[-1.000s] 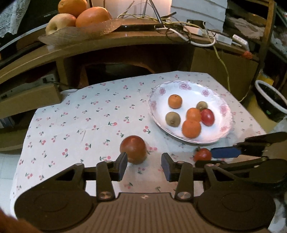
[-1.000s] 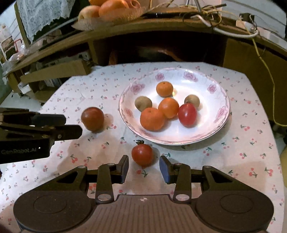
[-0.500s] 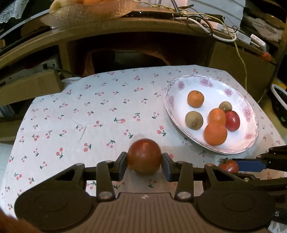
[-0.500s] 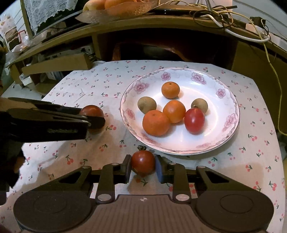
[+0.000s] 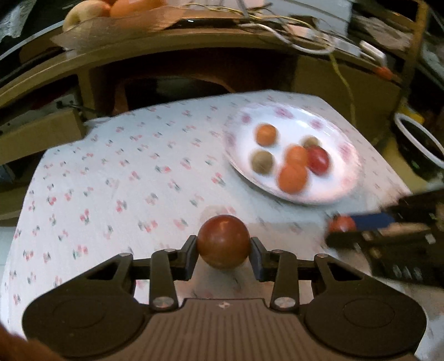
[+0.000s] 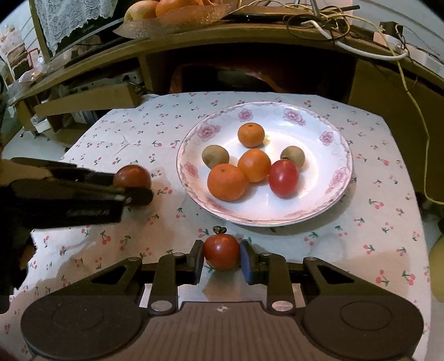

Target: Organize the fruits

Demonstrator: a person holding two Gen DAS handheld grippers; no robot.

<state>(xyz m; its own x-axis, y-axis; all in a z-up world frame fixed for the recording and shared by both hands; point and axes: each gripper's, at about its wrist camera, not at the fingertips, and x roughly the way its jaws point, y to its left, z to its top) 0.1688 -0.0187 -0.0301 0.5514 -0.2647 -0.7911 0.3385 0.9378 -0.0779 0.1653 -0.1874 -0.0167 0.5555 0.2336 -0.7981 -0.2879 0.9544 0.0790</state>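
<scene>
My left gripper [image 5: 223,250] is shut on a dark red round fruit [image 5: 223,241] just above the cherry-print cloth; the left wrist view is blurred by motion. In the right wrist view that same fruit [image 6: 131,175] sits in the left gripper [image 6: 134,191] left of the plate. My right gripper [image 6: 222,255] is shut on a small red tomato [image 6: 222,250] in front of the plate. The white flowered plate [image 6: 313,194] holds three oranges, two kiwis and a red tomato [image 6: 283,177].
A wooden desk [image 6: 249,36] rises behind the table, with a tray of oranges and an apple [image 6: 166,11] and tangled cables [image 6: 347,33] on top. A cardboard box [image 6: 88,97] lies at the back left. The cloth ends close on the right.
Both grippers moved forward onto their fruit and closed: the left on the dark red fruit, the right on the small tomato. The left wrist view has swung and blurred.
</scene>
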